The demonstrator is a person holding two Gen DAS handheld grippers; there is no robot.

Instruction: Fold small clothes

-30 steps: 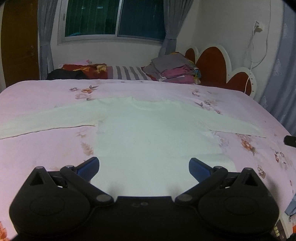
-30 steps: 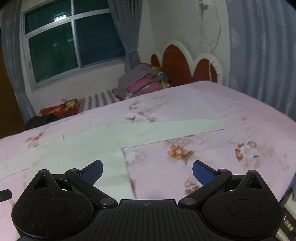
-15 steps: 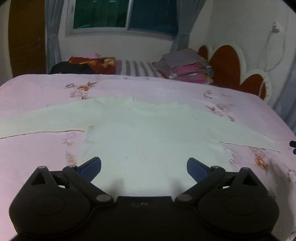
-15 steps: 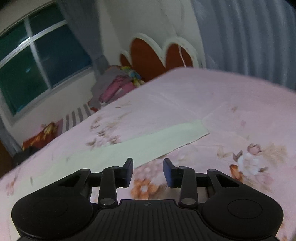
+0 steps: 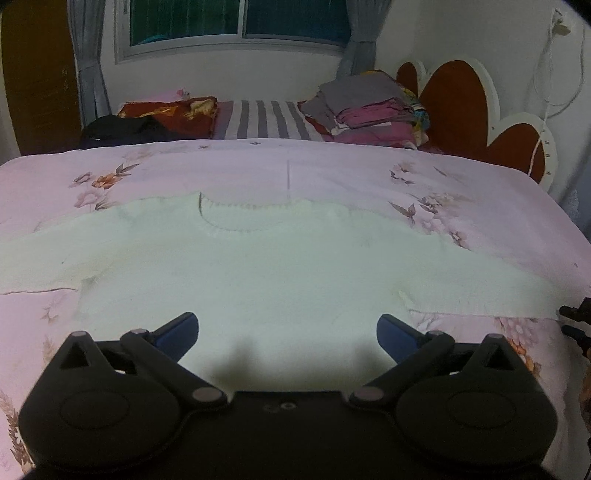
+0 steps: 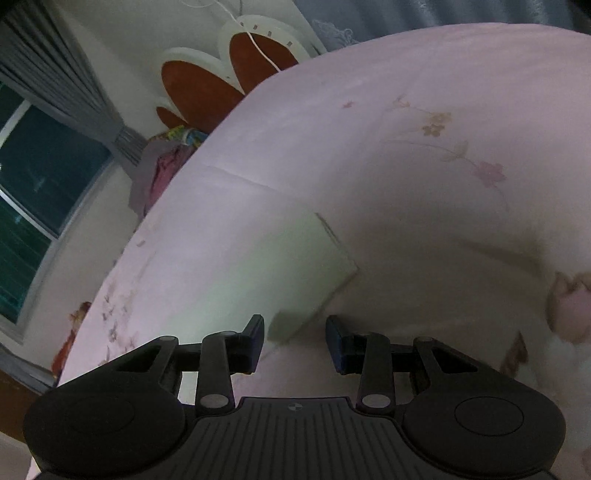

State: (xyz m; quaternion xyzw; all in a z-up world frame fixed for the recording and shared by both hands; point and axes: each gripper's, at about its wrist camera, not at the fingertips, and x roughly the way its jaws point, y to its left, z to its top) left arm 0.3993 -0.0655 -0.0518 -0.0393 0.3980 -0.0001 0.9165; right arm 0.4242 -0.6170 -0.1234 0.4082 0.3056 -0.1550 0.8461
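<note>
A pale green long-sleeved top [image 5: 266,273] lies flat on the pink floral bedspread [image 5: 332,173], sleeves spread to both sides. My left gripper [image 5: 286,328] is wide open and empty, low over the top's body. In the right wrist view the end of the top's right sleeve [image 6: 273,266] lies just ahead. My right gripper [image 6: 295,338] is tilted, its jaws partly open, with the sleeve cuff's corner between the fingertips. The jaws do not pinch the cloth. The right gripper's edge shows in the left wrist view [image 5: 578,321].
A pile of folded clothes [image 5: 369,110] and pillows [image 5: 258,120] lie at the far side of the bed. A red and white headboard [image 5: 480,107] stands to the right. A window with grey curtains [image 5: 236,22] is behind.
My right gripper moved right along the sleeve to its cuff, tilted, and narrowed from wide open to partly open. My left gripper moved forward over the top's body and stayed open.
</note>
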